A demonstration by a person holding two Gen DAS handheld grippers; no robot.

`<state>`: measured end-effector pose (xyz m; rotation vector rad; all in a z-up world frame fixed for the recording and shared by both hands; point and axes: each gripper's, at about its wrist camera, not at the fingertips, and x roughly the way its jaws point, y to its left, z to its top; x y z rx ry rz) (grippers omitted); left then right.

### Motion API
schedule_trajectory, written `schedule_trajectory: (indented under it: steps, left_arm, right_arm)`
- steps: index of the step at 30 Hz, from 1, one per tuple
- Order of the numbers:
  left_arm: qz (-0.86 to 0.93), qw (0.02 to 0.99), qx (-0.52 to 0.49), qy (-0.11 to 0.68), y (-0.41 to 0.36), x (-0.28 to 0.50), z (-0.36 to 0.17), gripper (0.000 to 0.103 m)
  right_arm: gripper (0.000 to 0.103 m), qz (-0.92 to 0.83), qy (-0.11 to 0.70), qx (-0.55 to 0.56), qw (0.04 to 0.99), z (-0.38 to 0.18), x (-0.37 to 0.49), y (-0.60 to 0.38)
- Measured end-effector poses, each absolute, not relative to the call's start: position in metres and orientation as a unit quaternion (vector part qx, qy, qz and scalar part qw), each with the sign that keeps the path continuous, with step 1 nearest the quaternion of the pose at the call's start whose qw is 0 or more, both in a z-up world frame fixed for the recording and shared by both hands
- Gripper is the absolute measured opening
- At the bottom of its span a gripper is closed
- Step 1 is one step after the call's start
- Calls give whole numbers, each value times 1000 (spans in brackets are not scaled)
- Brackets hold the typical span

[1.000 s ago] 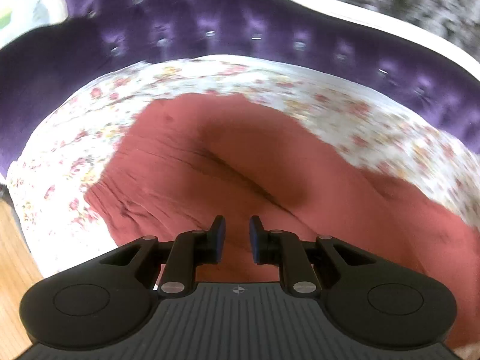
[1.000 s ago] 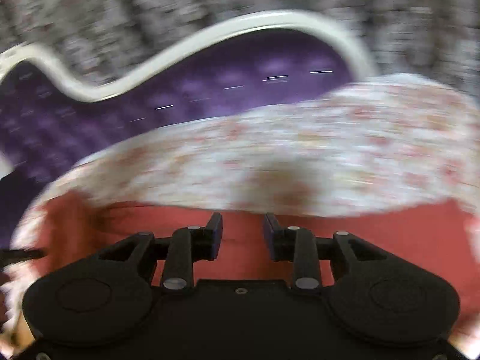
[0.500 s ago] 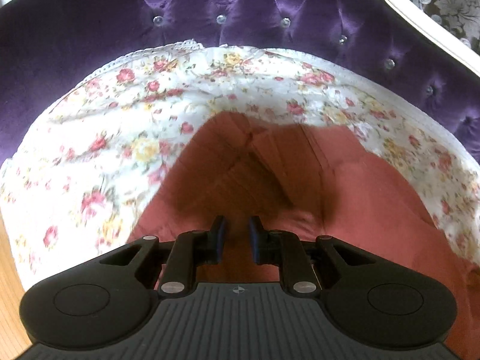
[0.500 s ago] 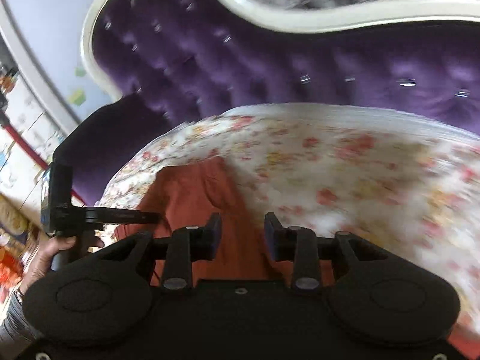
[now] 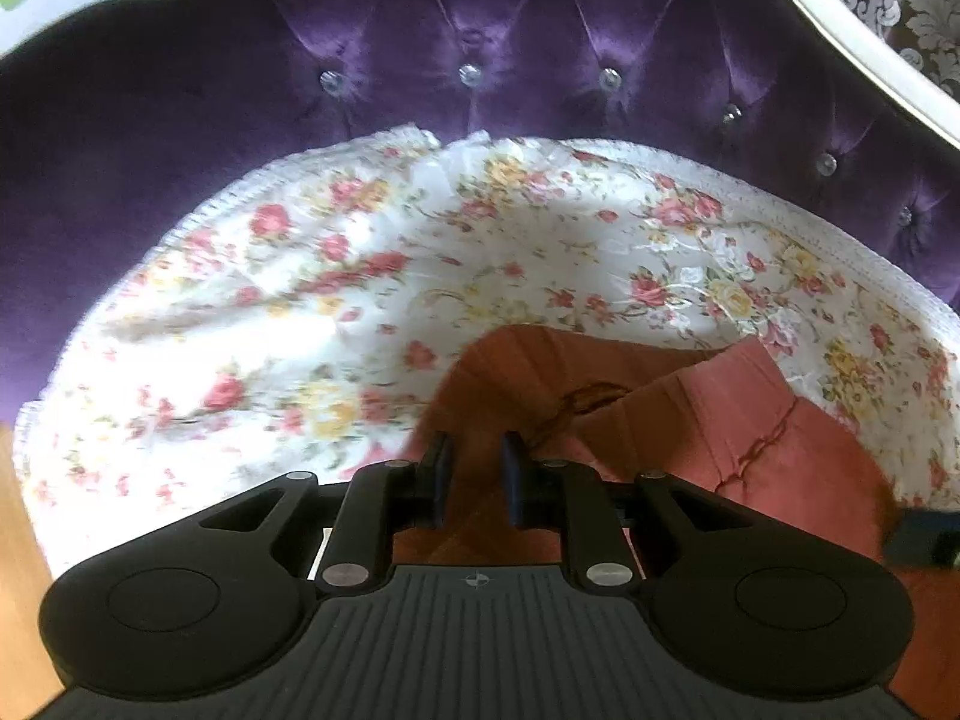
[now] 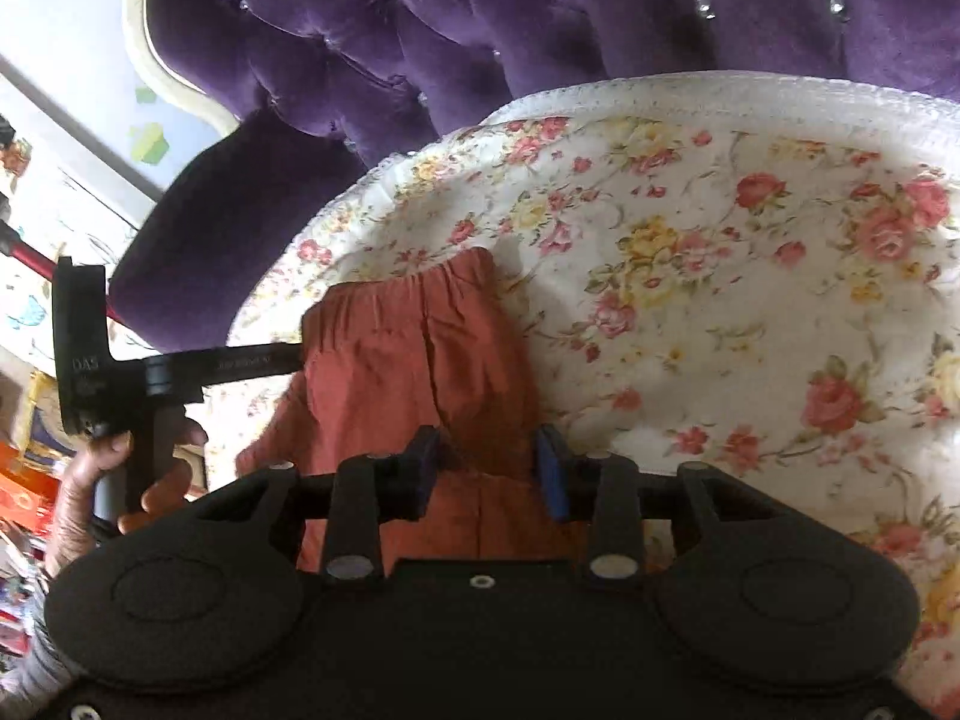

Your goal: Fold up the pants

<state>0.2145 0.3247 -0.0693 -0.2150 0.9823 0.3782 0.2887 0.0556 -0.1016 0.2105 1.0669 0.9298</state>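
Rust-red pants (image 5: pixel 708 420) lie rumpled on a floral cloth (image 5: pixel 300 312) that covers a sofa seat. In the right wrist view their gathered waistband end (image 6: pixel 414 348) points to the sofa back. My left gripper (image 5: pixel 478 468) hangs over the pants' near edge, its jaws opening slightly, with red fabric showing in the gap but not pinched. A hand (image 6: pixel 108 480) holds that left gripper (image 6: pixel 288 360), whose tip meets the pants' left edge. My right gripper (image 6: pixel 487 471) sits low over the pants. Its jaws are closing with fabric between them, and the pads stand clear of it.
A purple tufted sofa back (image 5: pixel 510 48) with a white frame (image 5: pixel 852 42) rises behind the seat. The armrest (image 6: pixel 228 222) lies to the left. Bare wooden floor (image 5: pixel 18 570) shows at the left edge. Cluttered coloured items (image 6: pixel 24 480) stand beyond the hand.
The left gripper moved left to the pants' edge, so more floral cloth shows. The right gripper swung left and down over the pants, and its jaws have narrowed.
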Motion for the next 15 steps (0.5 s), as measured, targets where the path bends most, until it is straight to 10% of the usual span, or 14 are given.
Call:
schedule_trajectory:
  steps: [4,15]
  left_arm:
    - [184,868,-108,447,335,183,-49,18]
    - [209,888,-49,406,332,111,-6,19]
  right_arm:
    - [14,436,429,69,788,-67,262,59]
    - [6,498,315,-100,802,-60,105,133]
